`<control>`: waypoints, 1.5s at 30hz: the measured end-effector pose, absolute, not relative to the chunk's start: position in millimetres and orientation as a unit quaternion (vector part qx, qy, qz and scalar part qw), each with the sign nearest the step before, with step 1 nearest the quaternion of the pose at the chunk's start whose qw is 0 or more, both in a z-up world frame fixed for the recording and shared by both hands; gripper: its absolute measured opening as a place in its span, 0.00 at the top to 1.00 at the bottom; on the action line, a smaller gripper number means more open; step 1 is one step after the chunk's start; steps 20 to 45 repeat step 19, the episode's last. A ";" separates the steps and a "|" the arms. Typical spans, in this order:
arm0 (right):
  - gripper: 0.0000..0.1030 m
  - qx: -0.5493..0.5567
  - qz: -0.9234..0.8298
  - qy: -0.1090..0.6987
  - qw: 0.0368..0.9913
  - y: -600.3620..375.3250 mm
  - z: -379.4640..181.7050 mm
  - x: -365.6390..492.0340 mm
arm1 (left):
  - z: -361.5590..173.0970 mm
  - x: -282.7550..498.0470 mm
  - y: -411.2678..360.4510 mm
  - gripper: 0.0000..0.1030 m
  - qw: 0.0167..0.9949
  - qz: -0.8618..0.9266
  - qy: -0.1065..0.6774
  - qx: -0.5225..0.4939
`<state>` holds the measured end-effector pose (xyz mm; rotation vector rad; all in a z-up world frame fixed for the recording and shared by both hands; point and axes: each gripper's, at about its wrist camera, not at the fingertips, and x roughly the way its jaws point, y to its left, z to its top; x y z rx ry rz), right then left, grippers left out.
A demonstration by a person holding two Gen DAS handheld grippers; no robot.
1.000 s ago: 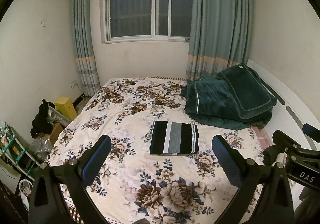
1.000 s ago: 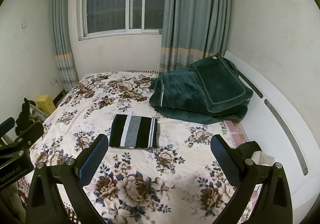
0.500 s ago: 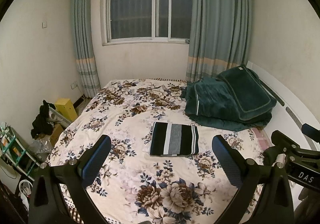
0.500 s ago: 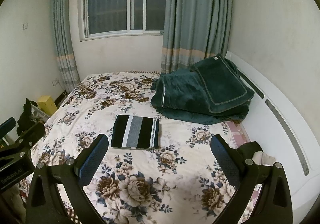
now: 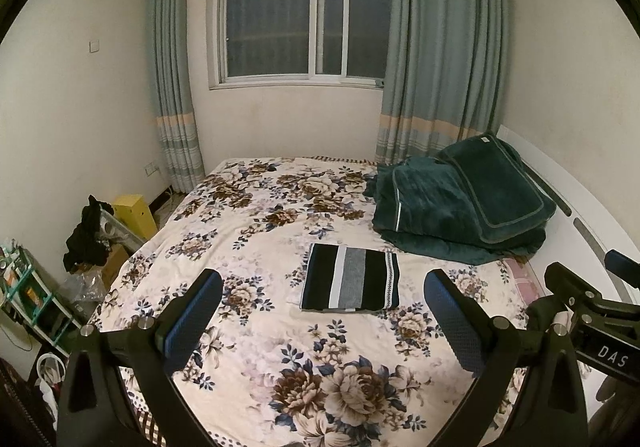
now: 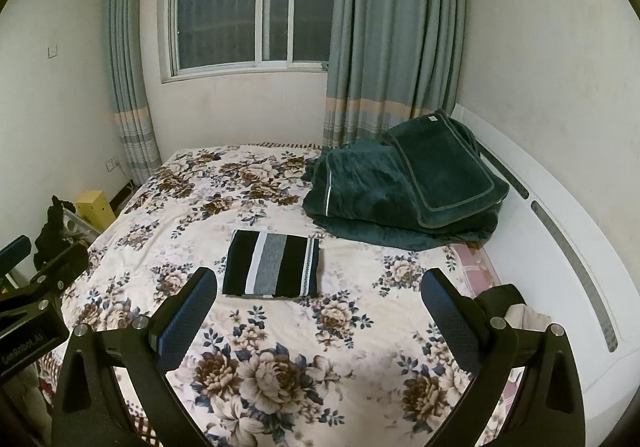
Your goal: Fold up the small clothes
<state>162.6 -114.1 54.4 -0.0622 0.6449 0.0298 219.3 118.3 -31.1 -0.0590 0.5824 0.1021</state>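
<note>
Both tools spread wide, gripping nothing: left tool (image 5: 323, 317), right tool (image 6: 319, 313), raised above floral bed (image 5: 256, 239). Folded striped garment (image 5: 351, 282) flat mid-bed, well apart from tools. Green blanket pile (image 6: 404, 195) just behind it.

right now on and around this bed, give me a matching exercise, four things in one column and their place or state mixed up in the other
Things:
1. striped garment
2. green blanket
3. yellow box
4. left gripper

Places or states:
A. on the floor, left of the bed
B. folded flat, mid-bed on the floral sheet
C. open, holding nothing
D. heaped at the bed's far right, by the curtain

Pairs: 1-B, 2-D, 3-A, 4-C
</note>
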 end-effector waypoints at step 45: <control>0.00 -0.031 0.015 0.316 0.948 -112.5 54.0 160.8 | -28.2 215.8 115.7 0.00 0.958 0.056 0.281 -0.033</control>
